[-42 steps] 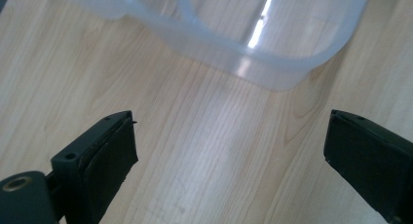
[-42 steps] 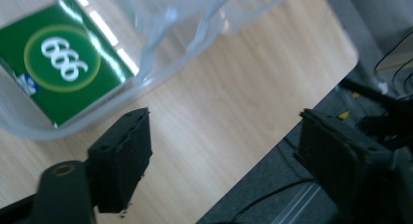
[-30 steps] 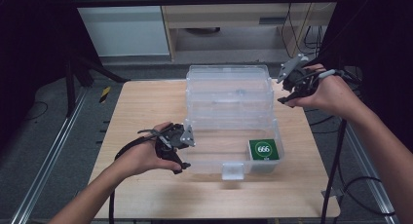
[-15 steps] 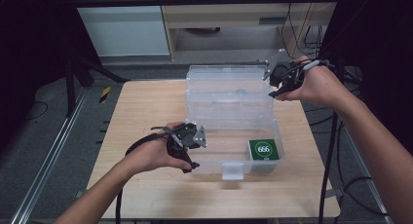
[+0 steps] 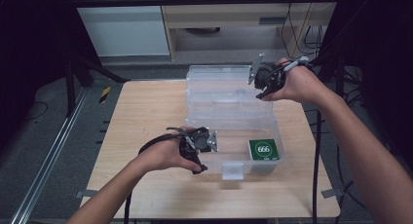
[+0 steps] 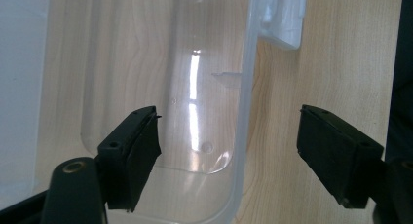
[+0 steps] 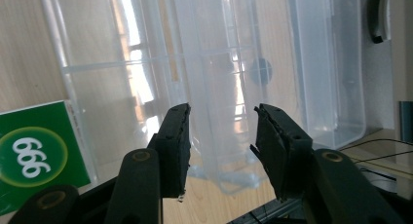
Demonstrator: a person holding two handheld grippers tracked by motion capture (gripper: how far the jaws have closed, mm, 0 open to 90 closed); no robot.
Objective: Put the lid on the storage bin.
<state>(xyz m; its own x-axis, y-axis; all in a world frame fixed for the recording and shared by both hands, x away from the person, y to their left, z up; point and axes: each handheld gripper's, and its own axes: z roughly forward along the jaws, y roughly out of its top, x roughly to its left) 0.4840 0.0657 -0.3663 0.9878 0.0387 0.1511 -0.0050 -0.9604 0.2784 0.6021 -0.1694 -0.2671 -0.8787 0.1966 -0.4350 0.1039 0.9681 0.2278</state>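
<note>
I am straddling the box [image 5: 229, 136] wall with the released left gripper [image 6: 229, 160]; the right gripper [image 7: 221, 151], half-open, is nearing the lid [image 5: 219, 87], probably to close it.

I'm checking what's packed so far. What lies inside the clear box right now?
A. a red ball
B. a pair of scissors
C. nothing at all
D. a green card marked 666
D: a green card printed 666 lies in the box, in its near right corner in the high view; the right gripper view shows it through the clear wall too.
</note>
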